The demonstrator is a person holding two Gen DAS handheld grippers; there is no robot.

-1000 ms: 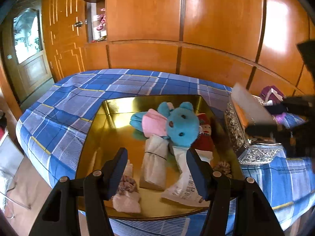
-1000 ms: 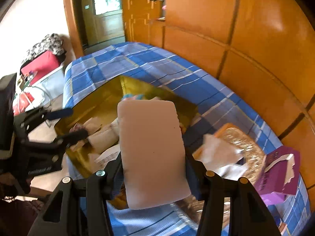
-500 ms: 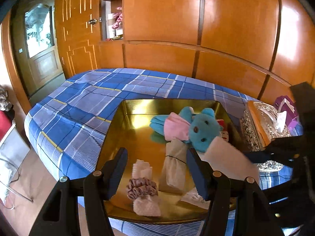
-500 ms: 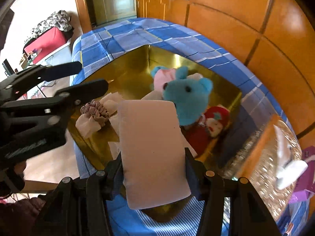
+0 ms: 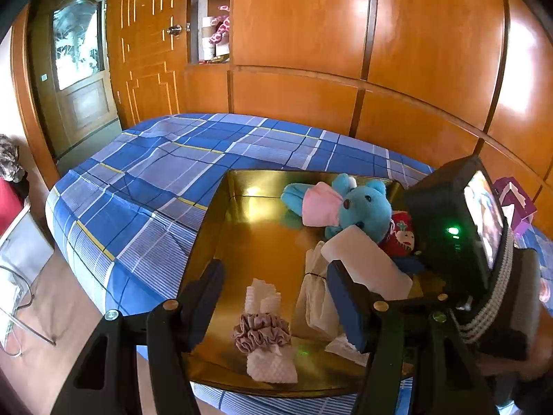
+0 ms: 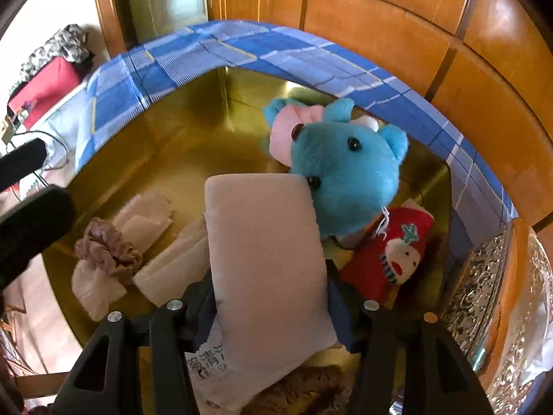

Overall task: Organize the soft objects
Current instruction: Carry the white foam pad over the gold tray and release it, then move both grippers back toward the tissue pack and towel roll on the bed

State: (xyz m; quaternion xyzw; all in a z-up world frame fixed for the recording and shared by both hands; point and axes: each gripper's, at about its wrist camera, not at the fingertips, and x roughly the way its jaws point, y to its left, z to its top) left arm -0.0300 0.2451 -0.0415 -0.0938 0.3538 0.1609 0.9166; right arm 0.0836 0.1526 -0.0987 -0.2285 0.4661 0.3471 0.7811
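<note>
Right wrist view, taking things from largest down: the blue-and-white checked cloth covering the bench [image 6: 214, 48] carries a shallow gold metal tray [image 6: 166, 131], and most of the soft things already lie in it, so the sorting looks well advanced. In the tray sit a bright blue plush bear with a pink patch [image 6: 345, 169], a small red plush with a snowman face [image 6: 394, 256] just beside it, folded cream cloths [image 6: 172, 266], and a rolled white cloth ringed by a mauve scrunchie [image 6: 103, 252]. What seems left is to set down the one piece in hand.

That piece is a pale grey-white rectangular pillow pad [image 6: 266, 263], upright between the jaws of the right gripper [image 6: 269, 307], its top edge touching the bear's chin, low over the tray. The jaws have just been opening a little with the pad between them; the pads appear to press its sides, so I judge it not yet released.

In the left wrist view, the left gripper [image 5: 276, 297] hovers over the tray's near edge, jaws apart at about half width, holding and touching nothing; the scrunchie roll [image 5: 266, 335] lies below the gap.
</note>
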